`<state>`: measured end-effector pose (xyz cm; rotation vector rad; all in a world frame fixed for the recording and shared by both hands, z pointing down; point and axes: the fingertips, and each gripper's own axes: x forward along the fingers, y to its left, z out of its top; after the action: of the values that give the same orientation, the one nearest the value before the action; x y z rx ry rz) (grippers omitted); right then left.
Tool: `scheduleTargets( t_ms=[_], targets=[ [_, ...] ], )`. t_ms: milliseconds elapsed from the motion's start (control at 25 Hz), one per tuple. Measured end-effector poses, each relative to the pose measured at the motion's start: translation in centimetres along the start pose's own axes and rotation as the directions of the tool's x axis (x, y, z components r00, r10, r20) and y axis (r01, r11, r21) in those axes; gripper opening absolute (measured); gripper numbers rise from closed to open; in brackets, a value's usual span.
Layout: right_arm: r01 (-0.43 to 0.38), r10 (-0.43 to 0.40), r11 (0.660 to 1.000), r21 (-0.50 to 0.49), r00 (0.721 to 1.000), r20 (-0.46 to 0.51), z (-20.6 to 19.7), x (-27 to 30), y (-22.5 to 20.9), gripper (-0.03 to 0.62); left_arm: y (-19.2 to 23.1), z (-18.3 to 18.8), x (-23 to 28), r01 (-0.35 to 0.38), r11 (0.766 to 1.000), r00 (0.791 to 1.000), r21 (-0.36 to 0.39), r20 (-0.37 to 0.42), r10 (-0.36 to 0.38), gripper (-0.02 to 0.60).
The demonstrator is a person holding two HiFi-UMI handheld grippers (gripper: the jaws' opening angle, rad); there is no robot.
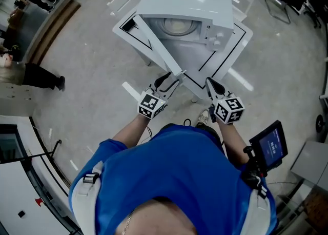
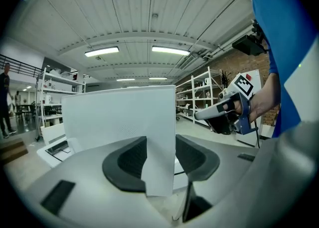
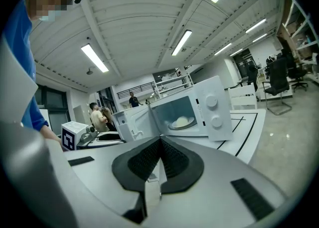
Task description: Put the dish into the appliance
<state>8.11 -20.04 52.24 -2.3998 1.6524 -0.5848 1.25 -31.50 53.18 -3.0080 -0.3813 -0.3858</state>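
Left gripper view: my left gripper (image 2: 160,156) pinches the free edge of the door (image 2: 119,117), one pad on each face, and the white panel fills the gap between the fingers. The door stands upright and blocks most of what lies ahead.

Right gripper view: my right gripper (image 3: 160,147) has its fingers pressed together with nothing between them. It points at the microwave (image 3: 215,106).

The dish (image 3: 182,121) is inside the microwave cavity, pale and round, lying flat on the cavity floor.

Head view: the door is swung wide open toward me. It runs on a slant from the microwave's front left corner down to my left gripper. My right gripper hangs to the right of the door's end, apart from it, over the near corner of the table (image 1: 241,38). The microwave sits on this white table, which has black lines on its top.

Farther out, shelves (image 2: 199,95) line the wall, a chair (image 3: 276,80) stands on the floor, people (image 3: 97,115) stand in the background, and a small screen (image 1: 270,145) sits by my right side.
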Motion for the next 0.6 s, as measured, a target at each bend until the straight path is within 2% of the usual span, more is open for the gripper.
scheduleTargets(
  t_ms=[400,600],
  targets=[
    [-0.004,0.004,1.000,-0.004,1.000,0.020,3.2,0.9,-6.9,0.002,-0.2,2.7,8.2,0.021,0.999,1.000,0.028,0.010,-0.021,0.181],
    [-0.011,0.011,1.000,-0.011,1.000,0.029,4.1,1.6,-8.6,0.002,0.9,3.1,10.7,0.005,1.000,1.000,0.007,0.015,-0.005,0.181]
  ],
)
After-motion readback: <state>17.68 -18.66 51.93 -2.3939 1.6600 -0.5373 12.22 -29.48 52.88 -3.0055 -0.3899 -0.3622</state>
